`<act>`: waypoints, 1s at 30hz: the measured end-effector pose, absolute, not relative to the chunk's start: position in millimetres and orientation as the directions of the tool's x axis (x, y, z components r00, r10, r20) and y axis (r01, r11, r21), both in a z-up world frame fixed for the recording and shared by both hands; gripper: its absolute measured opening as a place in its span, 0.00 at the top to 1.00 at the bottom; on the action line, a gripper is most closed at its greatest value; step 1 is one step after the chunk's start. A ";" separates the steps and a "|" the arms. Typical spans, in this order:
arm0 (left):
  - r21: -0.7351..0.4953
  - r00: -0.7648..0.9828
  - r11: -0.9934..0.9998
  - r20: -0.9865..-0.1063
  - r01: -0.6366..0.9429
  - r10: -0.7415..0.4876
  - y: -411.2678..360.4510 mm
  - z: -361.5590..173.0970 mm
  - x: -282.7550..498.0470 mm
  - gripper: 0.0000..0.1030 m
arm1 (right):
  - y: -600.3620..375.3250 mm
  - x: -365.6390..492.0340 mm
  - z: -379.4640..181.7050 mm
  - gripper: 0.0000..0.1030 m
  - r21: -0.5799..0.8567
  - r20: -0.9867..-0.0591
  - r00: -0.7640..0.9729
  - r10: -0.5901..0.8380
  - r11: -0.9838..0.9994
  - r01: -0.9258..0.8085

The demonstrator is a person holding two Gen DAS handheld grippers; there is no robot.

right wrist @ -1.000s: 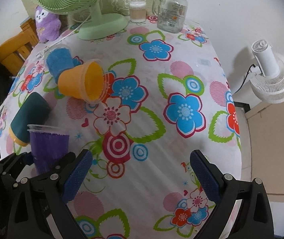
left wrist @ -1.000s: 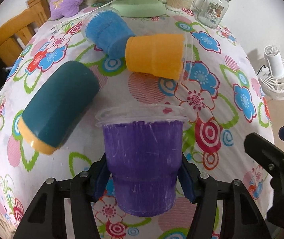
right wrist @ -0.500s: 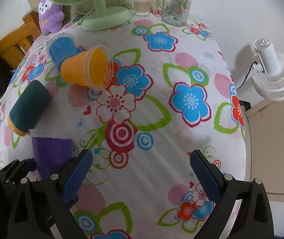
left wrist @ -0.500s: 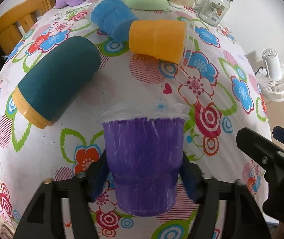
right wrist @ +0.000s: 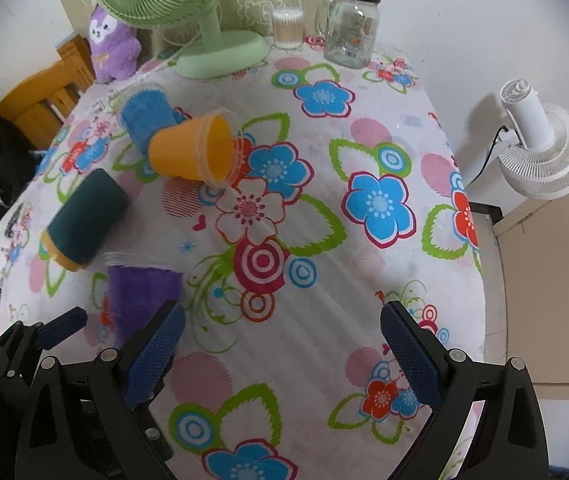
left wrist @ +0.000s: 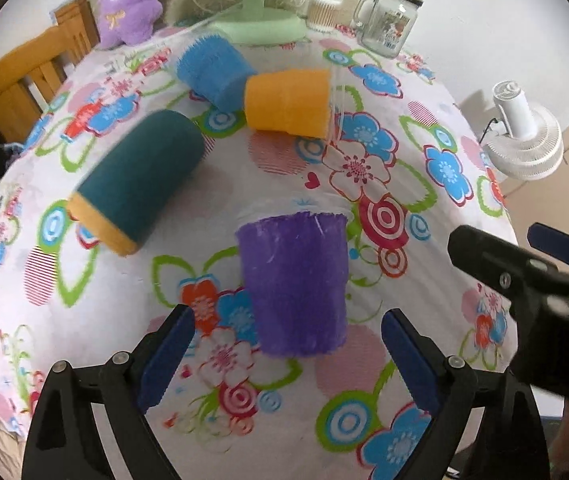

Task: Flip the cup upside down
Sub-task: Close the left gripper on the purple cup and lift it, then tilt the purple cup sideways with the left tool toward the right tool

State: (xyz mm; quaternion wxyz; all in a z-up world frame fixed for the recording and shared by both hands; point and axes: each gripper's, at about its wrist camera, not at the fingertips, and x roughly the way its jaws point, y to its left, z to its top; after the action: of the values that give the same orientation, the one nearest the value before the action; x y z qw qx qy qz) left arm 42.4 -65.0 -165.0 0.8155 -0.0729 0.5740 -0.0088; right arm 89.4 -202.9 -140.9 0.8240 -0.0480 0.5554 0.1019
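Observation:
A purple cup [left wrist: 294, 282] with a clear rim stands upright on the flowered tablecloth [left wrist: 364, 176], just ahead of my left gripper [left wrist: 288, 354]. That gripper is open, its blue pads apart from the cup on both sides. The cup also shows at the left in the right wrist view [right wrist: 140, 296]. An orange cup [left wrist: 288, 104], a blue cup [left wrist: 212, 72] and a dark teal cup [left wrist: 132, 180] lie on their sides farther back. My right gripper [right wrist: 282, 350] is open and empty over the cloth, right of the purple cup.
A green desk fan [right wrist: 204, 20], a glass jar with a green lid [right wrist: 354, 28], a swab container [right wrist: 286, 28] and a purple plush [right wrist: 110, 46] stand at the table's far edge. A wooden chair [right wrist: 40, 100] is at the left, a white fan [right wrist: 536, 148] on the floor at the right.
My left gripper has opened and let go of the purple cup, which now stands on the cloth. The gripper has drawn back a little. The right gripper has stayed open.

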 end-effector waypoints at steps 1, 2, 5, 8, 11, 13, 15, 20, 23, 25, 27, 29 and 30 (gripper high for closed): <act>-0.121 0.343 0.991 -0.935 -0.062 -0.093 -63.8 -161.0 39.3 0.07 | -201.9 86.5 -137.4 0.03 0.035 -0.922 0.368 0.118 0.974 -0.224; -0.113 0.349 0.992 -0.933 -0.050 -0.088 -62.5 -155.9 35.5 0.07 | -201.0 83.8 -134.3 0.03 0.035 -0.920 0.372 0.120 0.973 -0.227; -0.082 0.364 0.997 -0.929 -0.015 -0.071 -61.1 -142.2 29.9 0.07 | -198.3 75.0 -124.2 0.03 0.042 -0.913 0.387 0.133 0.971 -0.234; -0.061 0.391 0.998 -0.918 0.028 -0.067 -55.3 -124.4 24.3 0.07 | -196.1 64.3 -111.5 0.03 0.058 -0.899 0.410 0.155 0.969 -0.239; -0.067 0.411 0.996 -0.908 0.061 -0.086 -46.4 -108.7 23.1 0.07 | -192.2 55.2 -100.5 0.03 0.060 -0.884 0.439 0.161 0.970 -0.235; -0.058 0.428 0.995 -0.900 0.083 -0.088 -40.9 -99.8 23.0 0.07 | -190.2 50.6 -94.2 0.03 0.071 -0.874 0.456 0.171 0.971 -0.227; -0.045 0.442 0.992 -0.892 0.118 -0.093 -35.8 -92.7 22.0 0.07 | -186.8 46.1 -88.2 0.03 0.085 -0.863 0.472 0.180 0.973 -0.214; -0.023 0.444 0.977 -0.888 0.210 -0.116 -23.3 -87.8 19.0 0.07 | -176.1 30.9 -78.2 0.04 0.112 -0.830 0.524 0.194 0.976 -0.184; 0.035 0.456 0.963 -0.885 0.269 -0.095 -21.2 -88.5 15.4 0.07 | -169.0 21.9 -79.5 0.04 0.098 -0.810 0.559 0.177 0.981 -0.168; 0.058 0.451 0.950 -0.888 0.307 -0.091 -17.7 -91.2 13.4 0.07 | -164.4 15.2 -82.6 0.04 0.081 -0.797 0.583 0.158 0.984 -0.156; 0.066 0.438 0.937 -0.894 0.343 -0.097 -12.7 -95.5 12.4 0.07 | -158.5 7.2 -86.1 0.03 0.071 -0.776 0.613 0.146 0.987 -0.145; 0.073 0.424 0.926 -0.900 0.371 -0.099 -8.3 -100.9 12.1 0.07 | -153.6 -0.1 -90.5 0.04 0.063 -0.754 0.642 0.139 0.988 -0.140; 0.072 0.418 0.922 -0.903 0.382 -0.103 -6.7 -102.9 12.0 0.07 | -151.2 -3.0 -92.4 0.04 0.057 -0.744 0.654 0.134 0.989 -0.137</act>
State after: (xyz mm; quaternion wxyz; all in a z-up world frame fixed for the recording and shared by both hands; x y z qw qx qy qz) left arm 12.0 -6.7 -102.9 0.8313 0.1342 0.5194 -0.1457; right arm -3.0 -151.2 -92.4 0.9095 -0.0021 0.4090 0.0745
